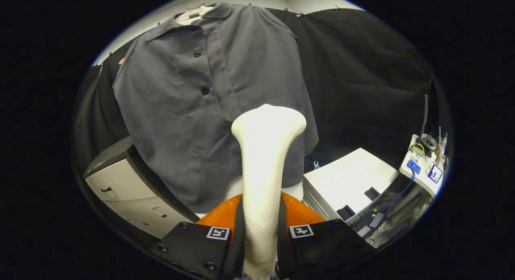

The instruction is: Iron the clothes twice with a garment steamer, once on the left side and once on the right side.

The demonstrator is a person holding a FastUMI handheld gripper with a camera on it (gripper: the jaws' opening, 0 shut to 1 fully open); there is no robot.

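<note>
My gripper [260, 248] is clamped on the garment steamer [266, 159], its head before the hanging grey shirt's [193, 111] lower hem. Grey cabinet [124, 183] beside me, white cabinet [350, 179] opposite.

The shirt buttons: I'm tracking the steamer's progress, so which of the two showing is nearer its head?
The lower dark button on the hanging grey shirt, below the upper button, nearer the white steamer head.
</note>
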